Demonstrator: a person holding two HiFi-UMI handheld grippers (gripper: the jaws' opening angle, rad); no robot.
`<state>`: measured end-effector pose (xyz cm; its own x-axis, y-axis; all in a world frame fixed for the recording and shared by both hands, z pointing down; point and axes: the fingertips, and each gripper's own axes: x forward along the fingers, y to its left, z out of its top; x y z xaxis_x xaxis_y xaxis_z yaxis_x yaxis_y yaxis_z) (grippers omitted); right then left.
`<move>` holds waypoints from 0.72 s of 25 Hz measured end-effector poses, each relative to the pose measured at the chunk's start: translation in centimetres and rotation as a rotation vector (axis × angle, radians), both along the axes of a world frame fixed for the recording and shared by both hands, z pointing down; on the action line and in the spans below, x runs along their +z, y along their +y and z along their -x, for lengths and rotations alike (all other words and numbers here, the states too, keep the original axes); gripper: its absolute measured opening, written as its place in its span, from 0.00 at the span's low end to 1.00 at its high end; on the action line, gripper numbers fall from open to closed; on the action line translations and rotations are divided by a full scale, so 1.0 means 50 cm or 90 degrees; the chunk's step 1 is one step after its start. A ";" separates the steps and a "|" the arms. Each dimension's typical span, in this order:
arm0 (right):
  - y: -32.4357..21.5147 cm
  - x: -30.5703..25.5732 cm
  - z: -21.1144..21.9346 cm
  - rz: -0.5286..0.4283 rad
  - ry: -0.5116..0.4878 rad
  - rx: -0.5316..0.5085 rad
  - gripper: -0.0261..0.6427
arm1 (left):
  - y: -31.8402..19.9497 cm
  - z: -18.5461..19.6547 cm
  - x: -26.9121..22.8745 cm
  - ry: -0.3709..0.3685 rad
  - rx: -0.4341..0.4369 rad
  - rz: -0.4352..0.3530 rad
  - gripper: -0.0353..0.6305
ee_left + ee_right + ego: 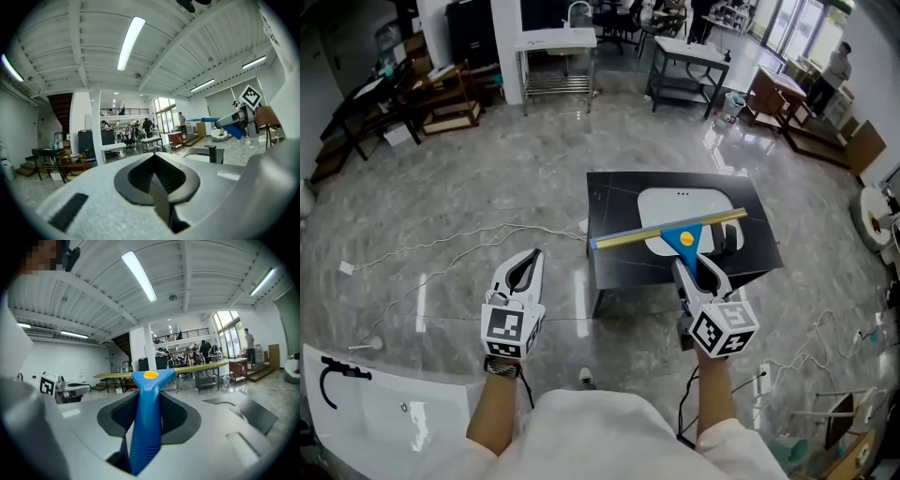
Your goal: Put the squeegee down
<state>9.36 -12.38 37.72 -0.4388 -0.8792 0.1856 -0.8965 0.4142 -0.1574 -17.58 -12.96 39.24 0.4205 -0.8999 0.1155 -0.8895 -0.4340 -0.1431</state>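
Bench (614, 211) ahead on the floor (487, 178), with two handheld grippers just in front of it.
A basin (684, 202) lies on the bench. The squeegee (675, 232), held between the right gripper's (696, 267) jaws, hangs over the bench's near side, its blade crossing above the basin's near rim. The left gripper (528, 267) is left of the bench, over the floor. A second basin (394, 412) lies on the floor at near left. Tables (689, 66) stand far behind.

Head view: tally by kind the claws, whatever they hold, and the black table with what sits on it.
Claws: 2 (left claw empty, right claw gripping the squeegee)
Squeegee: 1
Black table: 1
White basin: 1
Black faucet: 1
Total: 6
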 end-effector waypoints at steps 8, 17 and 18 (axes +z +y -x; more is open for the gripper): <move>-0.088 0.012 0.024 0.007 0.014 -0.008 0.24 | -0.067 0.015 0.023 0.004 0.005 0.013 0.06; -0.244 0.083 0.025 0.043 0.025 -0.042 0.24 | -0.164 0.041 0.049 0.001 -0.045 0.024 0.06; -0.265 0.095 0.025 0.046 0.029 -0.045 0.24 | -0.179 0.042 0.054 0.002 -0.053 0.026 0.06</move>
